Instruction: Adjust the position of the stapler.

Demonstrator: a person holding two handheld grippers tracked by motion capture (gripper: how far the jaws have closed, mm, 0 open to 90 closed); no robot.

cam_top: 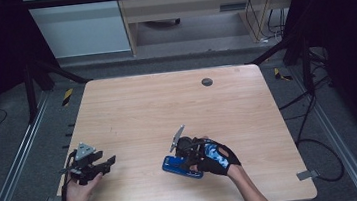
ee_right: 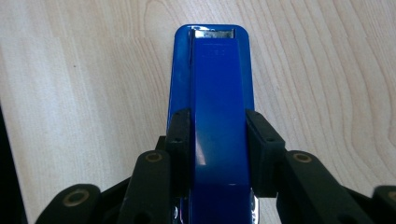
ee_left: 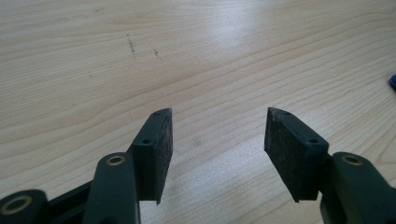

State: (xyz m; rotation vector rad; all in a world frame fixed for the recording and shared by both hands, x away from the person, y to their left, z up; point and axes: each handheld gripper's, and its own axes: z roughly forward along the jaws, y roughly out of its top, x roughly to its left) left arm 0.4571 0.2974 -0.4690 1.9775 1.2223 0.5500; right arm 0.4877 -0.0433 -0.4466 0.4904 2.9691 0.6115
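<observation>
A blue stapler (cam_top: 172, 165) lies flat on the wooden table (cam_top: 166, 101), near the front and a little right of centre. My right gripper (cam_top: 180, 161), held by a gloved hand, comes at it from the right. In the right gripper view the stapler (ee_right: 217, 70) runs lengthwise away from the camera, and the right gripper (ee_right: 218, 135) is shut on it, one black pad against each long side. My left gripper (cam_top: 108, 163) rests low over the table's front left, pointing right. Its jaws stand open in the left gripper view (ee_left: 217, 126), with bare wood between them.
A small dark round grommet (cam_top: 206, 82) sits in the tabletop at the back right. Metal rails and cables run along the floor on both sides of the table. A sliver of the blue stapler (ee_left: 392, 82) shows at the right edge of the left gripper view.
</observation>
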